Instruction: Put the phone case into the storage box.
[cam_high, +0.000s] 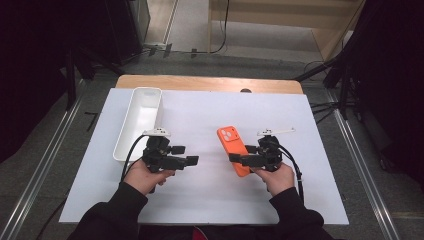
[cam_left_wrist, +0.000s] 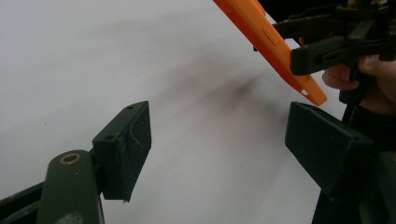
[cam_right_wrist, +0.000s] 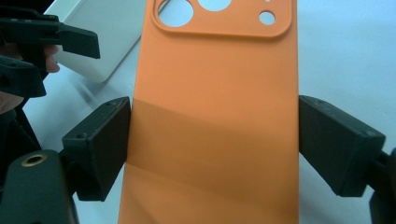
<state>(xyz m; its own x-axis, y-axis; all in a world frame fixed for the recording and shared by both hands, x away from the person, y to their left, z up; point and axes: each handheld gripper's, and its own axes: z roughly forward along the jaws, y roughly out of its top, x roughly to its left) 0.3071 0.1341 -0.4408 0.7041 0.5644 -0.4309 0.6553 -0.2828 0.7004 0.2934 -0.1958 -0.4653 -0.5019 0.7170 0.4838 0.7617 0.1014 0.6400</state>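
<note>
An orange phone case (cam_high: 231, 146) with camera cutouts is tilted up off the white table sheet (cam_high: 210, 115), right of centre. My right gripper (cam_high: 239, 160) is shut on its lower part. In the right gripper view both black pads press the long edges of the case (cam_right_wrist: 215, 70), with my right gripper (cam_right_wrist: 215, 140) around its middle. My left gripper (cam_high: 189, 161) is open and holds nothing, a short way left of the case. In the left gripper view my left gripper (cam_left_wrist: 224, 135) spans bare white surface, and the case (cam_left_wrist: 275, 46) slants at the upper right.
A long white tray (cam_high: 140, 117) lies at the left of the sheet, just beyond my left hand; its corner (cam_right_wrist: 100, 51) is visible in the right gripper view. The wooden table edge (cam_high: 210, 82) runs along the back. Dark stands and cables flank the table.
</note>
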